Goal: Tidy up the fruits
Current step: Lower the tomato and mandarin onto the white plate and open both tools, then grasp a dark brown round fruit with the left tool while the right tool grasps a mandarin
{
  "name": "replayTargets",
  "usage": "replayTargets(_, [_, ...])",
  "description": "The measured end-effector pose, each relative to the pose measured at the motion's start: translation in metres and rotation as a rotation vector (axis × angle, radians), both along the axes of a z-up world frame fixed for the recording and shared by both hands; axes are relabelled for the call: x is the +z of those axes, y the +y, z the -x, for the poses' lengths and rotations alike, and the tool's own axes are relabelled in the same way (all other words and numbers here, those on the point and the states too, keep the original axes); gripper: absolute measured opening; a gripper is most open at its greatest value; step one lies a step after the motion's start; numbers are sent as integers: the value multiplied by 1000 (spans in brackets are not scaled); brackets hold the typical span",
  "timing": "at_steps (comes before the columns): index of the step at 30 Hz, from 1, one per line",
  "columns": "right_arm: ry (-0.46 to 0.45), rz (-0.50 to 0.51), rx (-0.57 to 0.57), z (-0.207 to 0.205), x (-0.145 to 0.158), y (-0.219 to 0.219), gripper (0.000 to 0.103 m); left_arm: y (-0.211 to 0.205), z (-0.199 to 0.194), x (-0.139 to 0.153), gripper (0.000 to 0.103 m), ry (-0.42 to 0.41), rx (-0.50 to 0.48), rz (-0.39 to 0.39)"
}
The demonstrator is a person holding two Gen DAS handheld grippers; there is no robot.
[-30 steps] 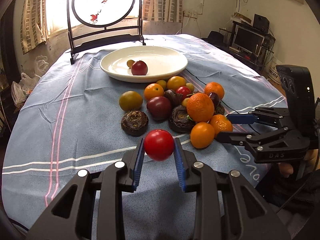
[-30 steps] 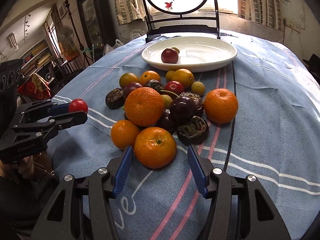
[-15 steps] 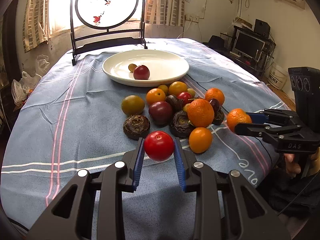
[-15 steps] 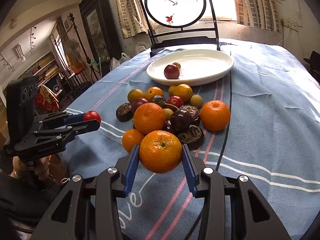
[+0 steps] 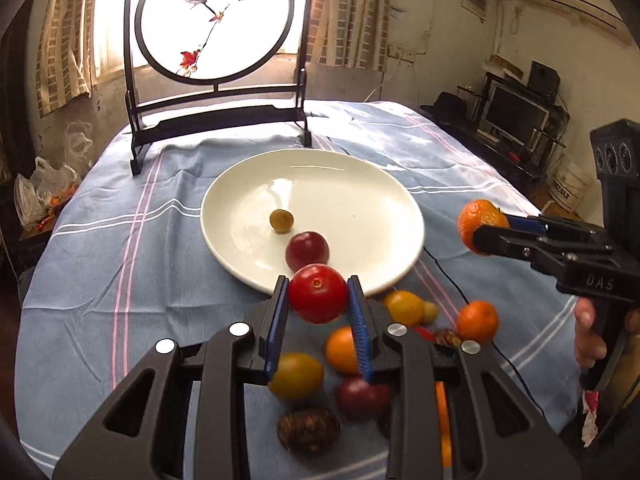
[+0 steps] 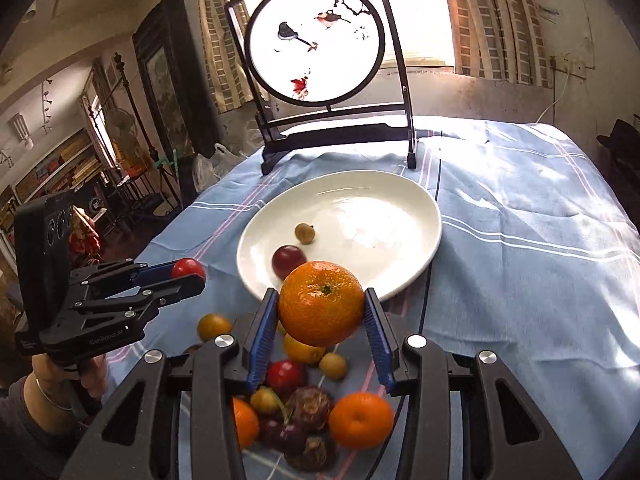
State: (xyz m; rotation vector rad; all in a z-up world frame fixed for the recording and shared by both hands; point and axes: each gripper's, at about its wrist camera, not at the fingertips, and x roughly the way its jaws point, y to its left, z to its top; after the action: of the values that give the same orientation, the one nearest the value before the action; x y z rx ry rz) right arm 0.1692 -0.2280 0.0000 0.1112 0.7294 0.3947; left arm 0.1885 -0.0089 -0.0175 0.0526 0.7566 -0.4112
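Note:
My left gripper [image 5: 318,294] is shut on a red tomato [image 5: 318,293], held above the near rim of the white plate [image 5: 360,196]. My right gripper [image 6: 321,308] is shut on a large orange [image 6: 321,303], also at the plate's [image 6: 400,224] near rim. On the plate lie a dark red plum [image 5: 307,249] and a small yellow-green fruit [image 5: 281,220]. In the right wrist view the left gripper [image 6: 188,274] hangs left of the plate with the tomato [image 6: 187,267]. The right gripper [image 5: 482,228] shows right of the plate in the left wrist view, with the orange [image 5: 480,222].
Under both grippers, a pile of loose fruit [image 6: 312,408] lies on the blue striped cloth [image 5: 100,264]: oranges, plums, yellow fruits, brown wrinkled ones. A black-framed round screen [image 5: 214,20] stands behind the plate. A thin black cable [image 6: 430,280] runs along the plate's right side.
The right gripper closed on the orange and lifted it off the pile. Both grippers then moved forward and up over the pile to the plate's near rim.

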Motion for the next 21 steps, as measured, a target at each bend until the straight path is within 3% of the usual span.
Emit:
replayTargets(4, [52, 33, -21, -47, -17, 12, 43, -4, -56, -15, 29, 52, 47, -23])
replayTargets(6, [34, 59, -32, -59, -21, 19, 46, -4, -80, -25, 31, 103, 50, -11])
replayTargets(7, [10, 64, -29, -61, -20, 21, 55, -3, -87, -28, 39, 113, 66, -13])
replayTargets(8, [-6, 68, -36, -62, -18, 22, 58, -1, -91, -28, 50, 114, 84, -10])
replayTargets(9, [-19, 64, -45, -60, -16, 21, 58, 2, -91, -27, 52, 110, 94, -1])
replayTargets(13, [-36, 41, -39, -31, -6, 15, 58, 14, -63, -13, 61, 78, 95, 20])
replayTargets(15, [-47, 49, -36, -8, -6, 10, 58, 17, -35, -8, 63, 54, 79, -7])
replayTargets(17, [-44, 56, -35, 16, -12, 5, 58, 19, -4, -8, 71, 28, 48, -28])
replayTargets(21, [-19, 34, -50, 58, -31, -8, 58, 15, 50, -22, 73, 23, -20, -109])
